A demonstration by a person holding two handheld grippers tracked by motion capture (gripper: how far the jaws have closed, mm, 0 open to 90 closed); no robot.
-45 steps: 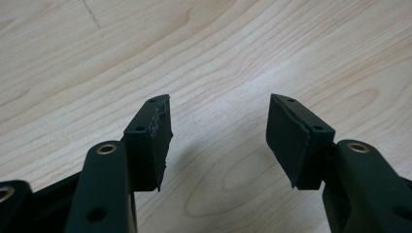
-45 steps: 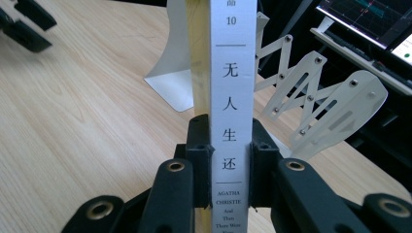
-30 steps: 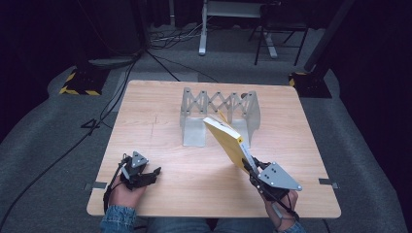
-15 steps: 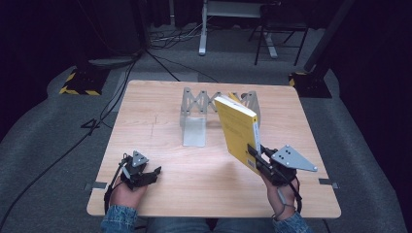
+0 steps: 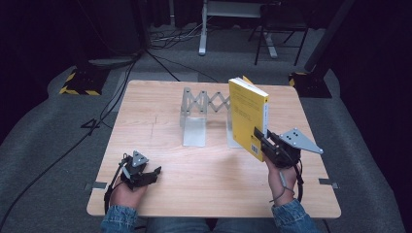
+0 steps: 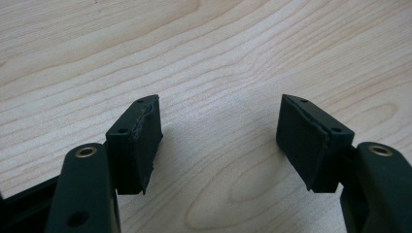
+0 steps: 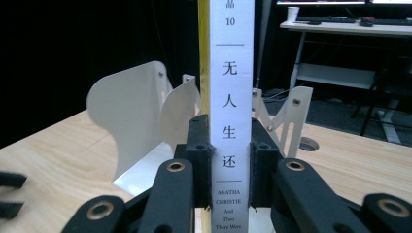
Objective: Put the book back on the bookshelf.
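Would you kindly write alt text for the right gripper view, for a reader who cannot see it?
The right gripper clamps the white spine of an upright Agatha Christie paperback between its two black jaws. Behind the book, a white expandable book rack stands on the wooden table.

Light falls from overhead onto the worktop [image 5: 160,121], which stands bright against a near-black room; the floor beyond fades to dark by 12 o'clock. The high view is soft and slightly grainy. In the left gripper view the wood grain is sharp, with faint shadows beneath the jaws. In the right gripper view the book spine [image 7: 232,111] is crisp, its white glaring slightly, and the monitors at 1 o'clock are blown out.
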